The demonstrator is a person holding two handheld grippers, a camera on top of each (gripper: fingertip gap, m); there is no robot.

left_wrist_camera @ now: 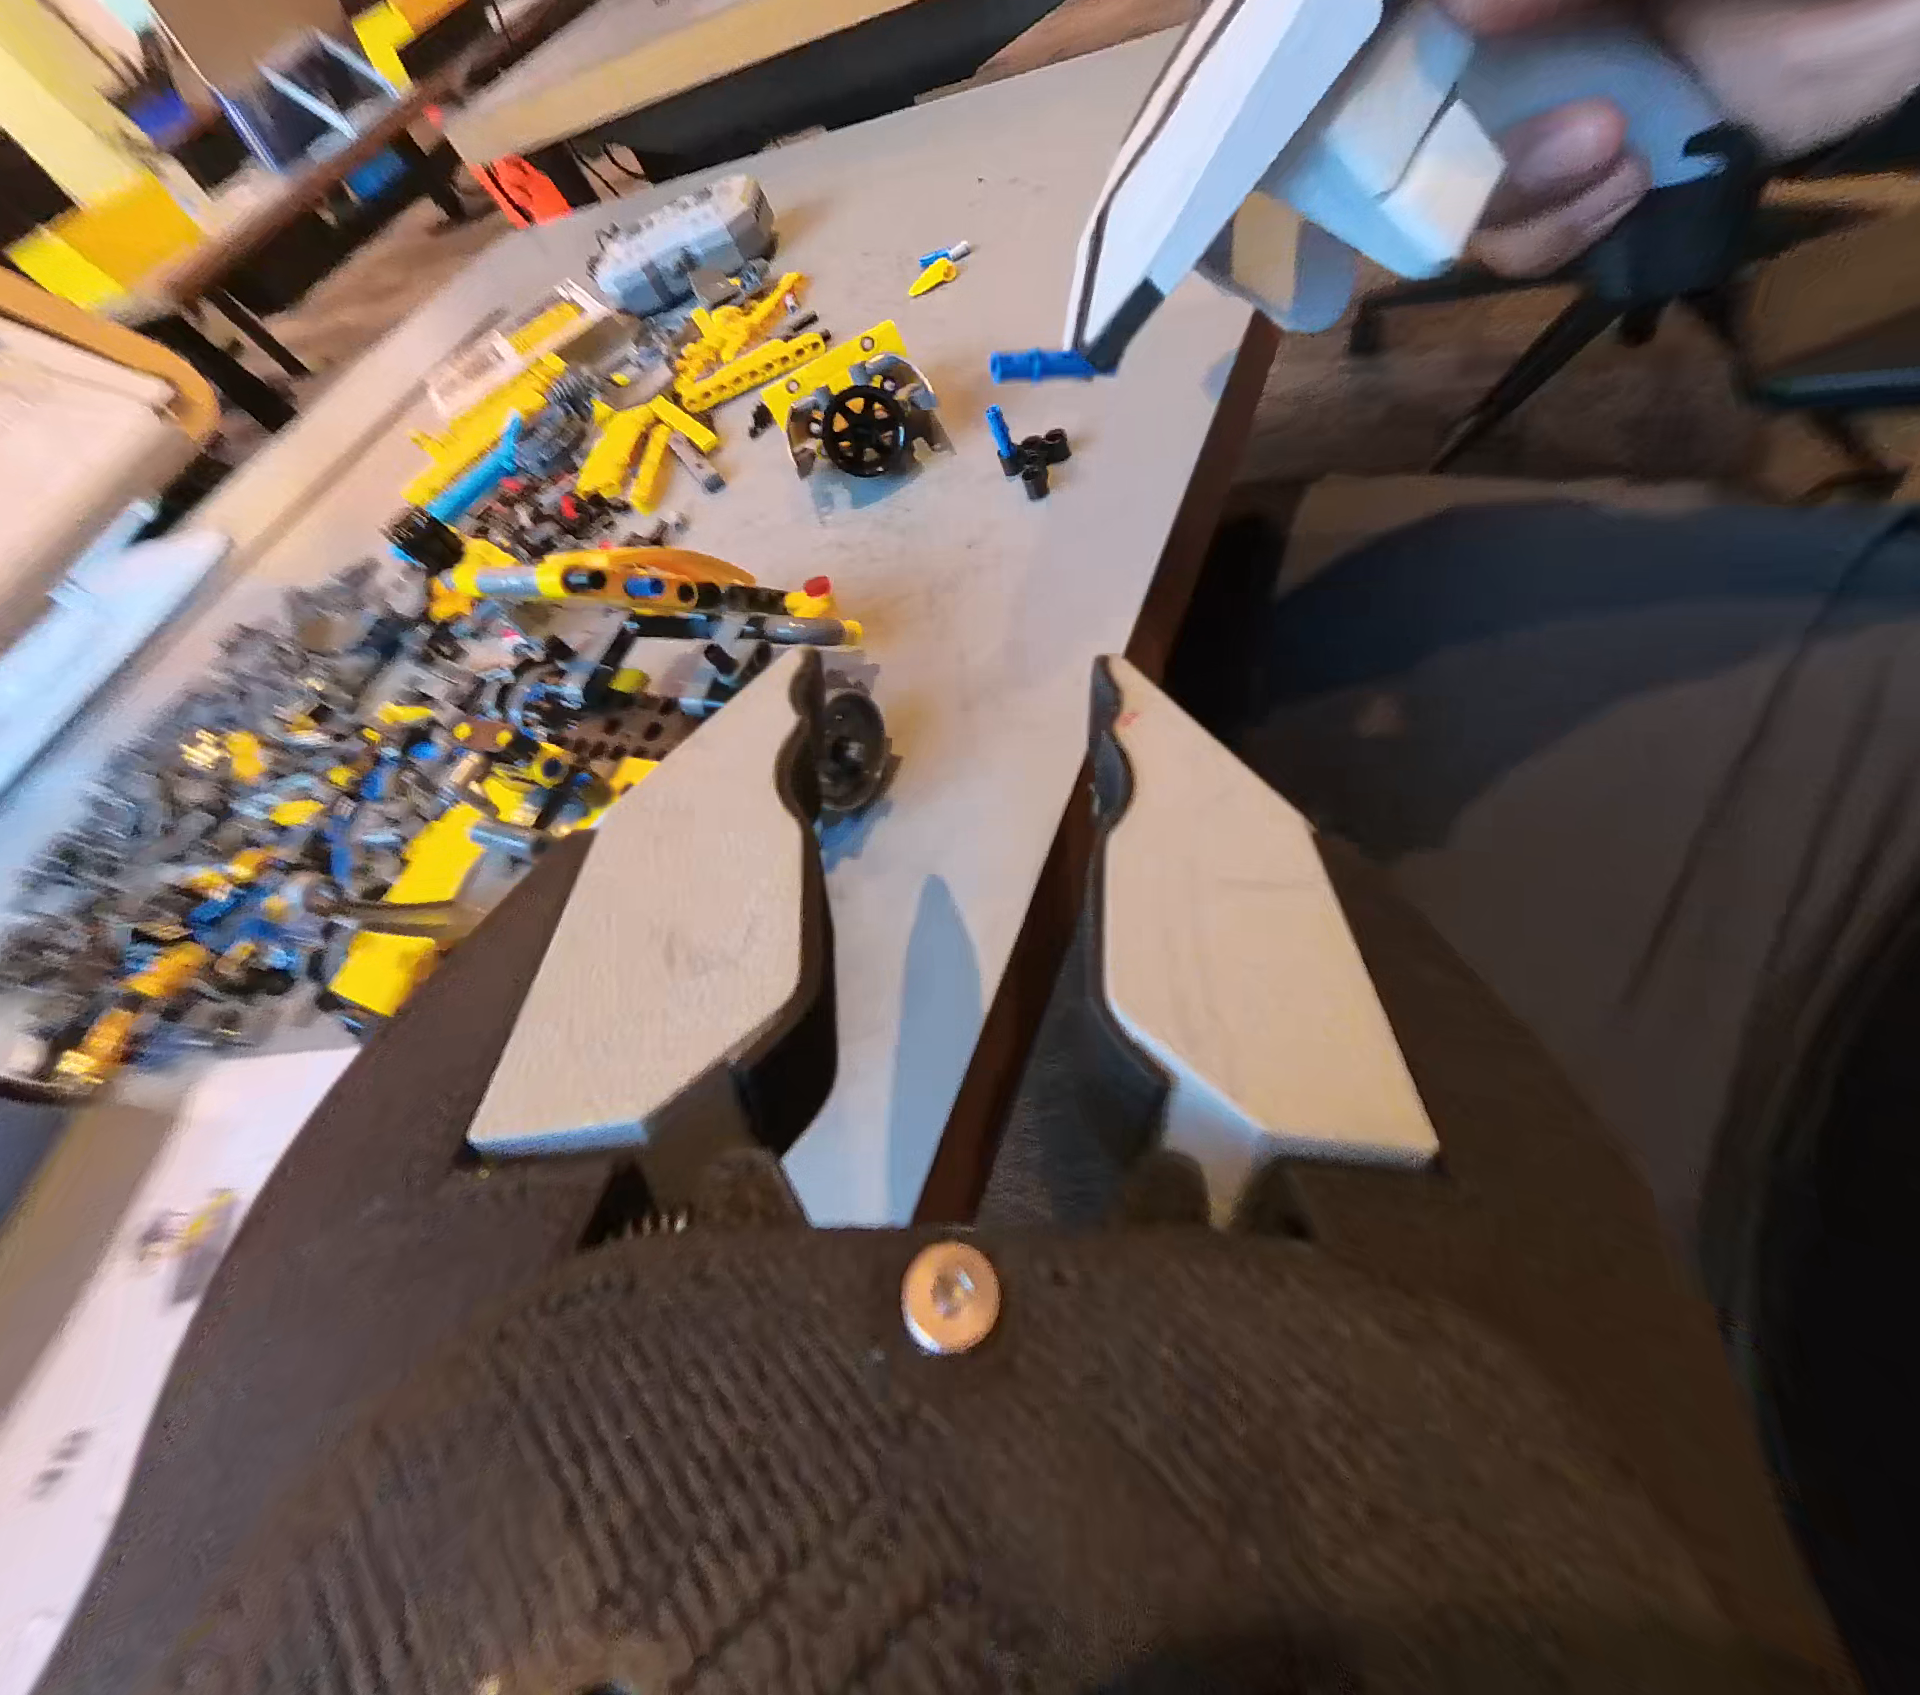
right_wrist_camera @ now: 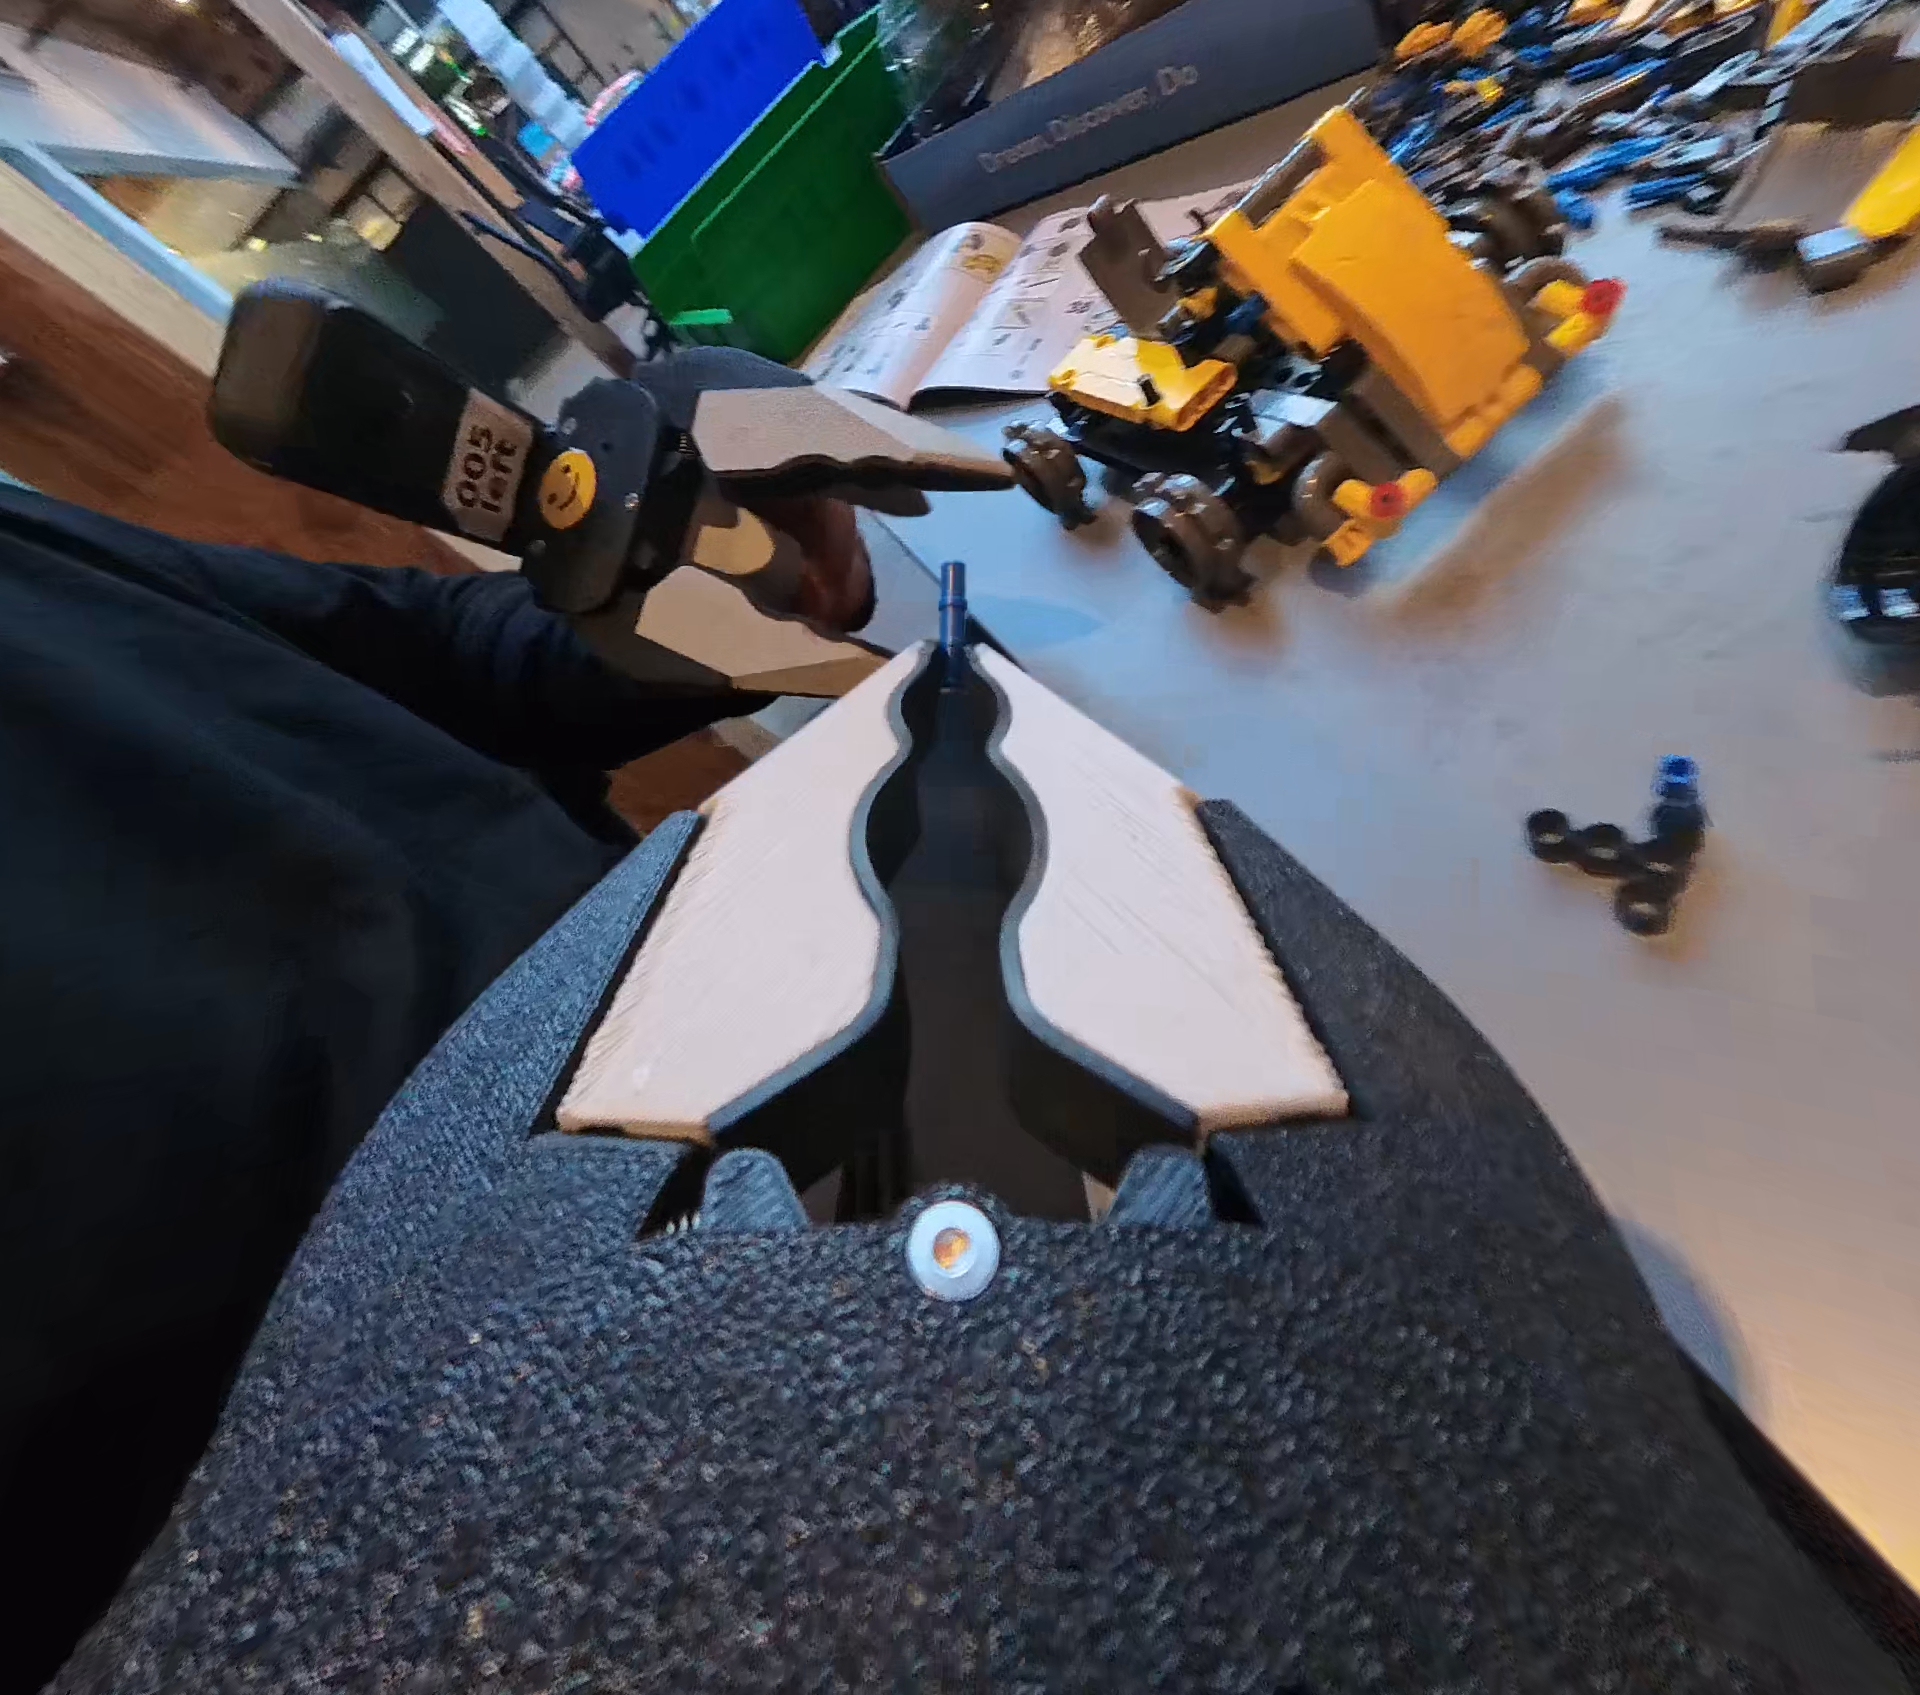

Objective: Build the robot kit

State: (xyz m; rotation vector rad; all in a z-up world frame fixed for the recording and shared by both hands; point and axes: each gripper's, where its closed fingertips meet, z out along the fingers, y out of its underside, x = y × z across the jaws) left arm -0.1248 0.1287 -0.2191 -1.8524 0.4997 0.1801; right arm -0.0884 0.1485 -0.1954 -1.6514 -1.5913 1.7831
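My right gripper (right_wrist_camera: 951, 656) is shut on a small blue pin (right_wrist_camera: 952, 601) that sticks out past its tips. It also shows in the left wrist view (left_wrist_camera: 1086, 352), held by a hand above the table's near edge, with the blue pin (left_wrist_camera: 1039, 365) at its tip. My left gripper (left_wrist_camera: 956, 679) is open and empty. One of its fingers (left_wrist_camera: 727, 866) lies right beside a black wheel (left_wrist_camera: 847, 752) of a yellow toy vehicle model (left_wrist_camera: 644, 596). In the right wrist view the left gripper (right_wrist_camera: 940, 570) reaches toward the model's (right_wrist_camera: 1351, 357) front wheel (right_wrist_camera: 1044, 471).
A black connector with a blue pin (right_wrist_camera: 1621, 845) lies loose on the grey table (right_wrist_camera: 1455, 1126). A yellow and grey assembly with a black gear (left_wrist_camera: 862, 419), a big pile of building pieces (left_wrist_camera: 208, 814), an open booklet (right_wrist_camera: 977, 315), a dark box (right_wrist_camera: 1143, 87) and green and blue bins (right_wrist_camera: 769, 211) surround it. About 6 cm separates my left fingertips from my right.
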